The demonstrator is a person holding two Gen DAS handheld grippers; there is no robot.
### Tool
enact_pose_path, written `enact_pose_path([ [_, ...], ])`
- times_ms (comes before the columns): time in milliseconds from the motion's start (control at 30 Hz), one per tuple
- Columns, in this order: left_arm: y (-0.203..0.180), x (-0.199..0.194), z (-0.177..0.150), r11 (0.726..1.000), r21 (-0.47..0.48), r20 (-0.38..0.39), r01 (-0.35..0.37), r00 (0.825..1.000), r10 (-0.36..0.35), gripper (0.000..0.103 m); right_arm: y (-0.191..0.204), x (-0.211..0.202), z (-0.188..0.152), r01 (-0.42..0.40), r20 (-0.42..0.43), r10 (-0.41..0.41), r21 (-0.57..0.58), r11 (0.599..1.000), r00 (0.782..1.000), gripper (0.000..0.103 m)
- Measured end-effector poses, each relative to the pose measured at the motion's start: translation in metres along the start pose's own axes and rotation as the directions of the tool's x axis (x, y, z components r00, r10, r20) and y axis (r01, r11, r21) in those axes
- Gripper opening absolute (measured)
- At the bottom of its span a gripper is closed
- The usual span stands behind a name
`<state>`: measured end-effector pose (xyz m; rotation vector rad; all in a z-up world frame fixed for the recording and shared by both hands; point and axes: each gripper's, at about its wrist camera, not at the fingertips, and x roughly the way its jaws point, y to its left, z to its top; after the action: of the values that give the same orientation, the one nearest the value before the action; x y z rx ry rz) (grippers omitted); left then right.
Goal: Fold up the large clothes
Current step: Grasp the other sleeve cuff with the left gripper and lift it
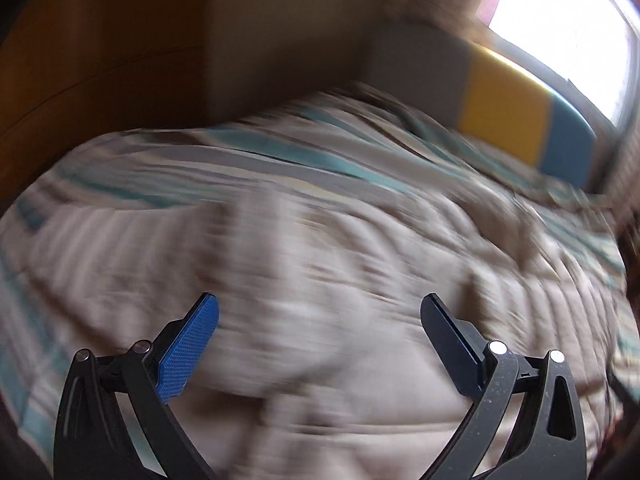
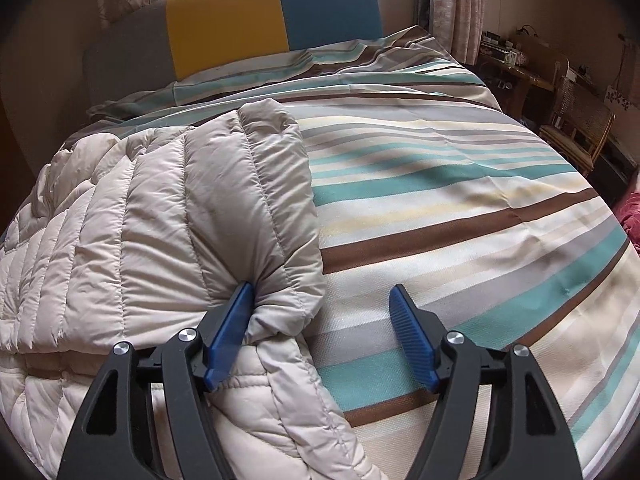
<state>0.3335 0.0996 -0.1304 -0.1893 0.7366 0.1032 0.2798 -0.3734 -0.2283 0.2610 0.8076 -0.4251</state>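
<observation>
A beige quilted puffer jacket (image 2: pixel 160 208) lies on the left part of a striped bed. In the right wrist view my right gripper (image 2: pixel 322 300) is open, its left finger (image 2: pixel 232 332) pressed against the jacket's folded right edge, its right finger over the bedsheet. Part of the jacket runs between the jaws near their base. In the left wrist view the picture is smeared by motion. My left gripper (image 1: pixel 320 312) is open and empty, above the jacket (image 1: pixel 320 280).
The striped bedsheet (image 2: pixel 460 208) covers the bed's right half. A grey, yellow and blue headboard (image 2: pixel 224 20) stands at the far end under a window. A wooden desk and wicker chair (image 2: pixel 576 120) stand to the right. A wooden wardrobe (image 1: pixel 100 60) is at the left.
</observation>
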Motion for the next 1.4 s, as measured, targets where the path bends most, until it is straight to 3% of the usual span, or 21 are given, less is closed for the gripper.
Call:
enact_pose_path([
  [67, 0.046, -0.003, 0.005, 0.992, -0.100, 0.005, -0.075, 0.997, 0.076, 0.100, 0.000, 0.000, 0.000, 0.001, 0.000, -0.001, 0.000, 1.000, 1.000, 0.070],
  [200, 0.127, -0.002, 0.007, 0.945, -0.280, -0.020, -0.170, 0.985, 0.171, 0.100, -0.001, 0.000, 0.000, -0.001, 0.000, 0.001, 0.003, 1.000, 1.000, 0.071],
  [400, 0.202, 0.005, 0.007, 0.875, -0.379, -0.055, -0.303, 0.951, 0.305, 0.100, -0.003, 0.002, 0.001, -0.005, -0.003, 0.005, 0.010, 1.000, 1.000, 0.072],
  [500, 0.217, 0.020, 0.008, 0.858, -0.385, -0.083, -0.340, 0.939, 0.335, 0.099, -0.003, 0.002, 0.001, 0.002, -0.002, -0.002, 0.006, 1.000, 1.000, 0.073],
  [567, 0.224, 0.031, 0.009, 0.854, -0.389, -0.104, -0.345, 0.938, 0.331, 0.085, -0.003, 0.002, 0.001, 0.010, 0.000, -0.010, 0.001, 1.000, 1.000, 0.073],
  [633, 0.228, 0.043, 0.010, 0.855, -0.407, -0.130, -0.320, 0.947, 0.293, 0.077, -0.001, 0.001, 0.000, 0.016, 0.000, -0.016, -0.003, 1.000, 1.000, 0.073],
  [767, 0.233, 0.054, 0.008, 0.834, -0.461, -0.115, -0.303, 0.952, 0.283, 0.077, 0.000, 0.001, 0.000, 0.027, 0.001, -0.027, -0.009, 1.000, 1.000, 0.074],
  [900, 0.230, 0.059, 0.006, 0.834, -0.445, -0.113, -0.326, 0.945, 0.308, 0.075, 0.002, 0.000, -0.001, 0.034, 0.002, -0.034, -0.012, 0.999, 0.999, 0.075],
  [933, 0.229, 0.059, 0.006, 0.835, -0.438, -0.116, -0.334, 0.942, 0.316, 0.068, 0.004, 0.000, -0.001, 0.036, 0.002, -0.036, -0.012, 0.999, 0.999, 0.075],
  [967, 0.227, 0.059, 0.007, 0.836, -0.432, -0.116, -0.340, 0.939, 0.322, 0.049, 0.004, 0.000, -0.001, 0.038, 0.003, -0.038, -0.012, 0.999, 0.999, 0.075],
  [1033, 0.226, 0.059, 0.008, 0.838, -0.429, -0.112, -0.337, 0.941, 0.320, 0.024, 0.004, 0.000, -0.001, 0.040, 0.003, -0.040, -0.013, 0.999, 0.999, 0.075],
  [1067, 0.224, 0.057, 0.008, 0.839, -0.429, -0.107, -0.334, 0.941, 0.320, 0.018, 0.004, 0.000, -0.001, 0.038, 0.003, -0.038, -0.012, 0.999, 0.999, 0.075],
  [1267, 0.218, 0.038, 0.005, 0.833, -0.437, -0.040, -0.341, 0.932, 0.361, 0.013, 0.004, 0.000, -0.001, 0.037, 0.002, -0.037, -0.012, 0.999, 0.999, 0.075],
  [1400, 0.201, 0.020, 0.006, 0.848, -0.392, 0.033, -0.357, 0.916, 0.401, 0.011, 0.004, 0.000, -0.001, 0.037, 0.002, -0.037, -0.011, 0.999, 0.999, 0.075],
])
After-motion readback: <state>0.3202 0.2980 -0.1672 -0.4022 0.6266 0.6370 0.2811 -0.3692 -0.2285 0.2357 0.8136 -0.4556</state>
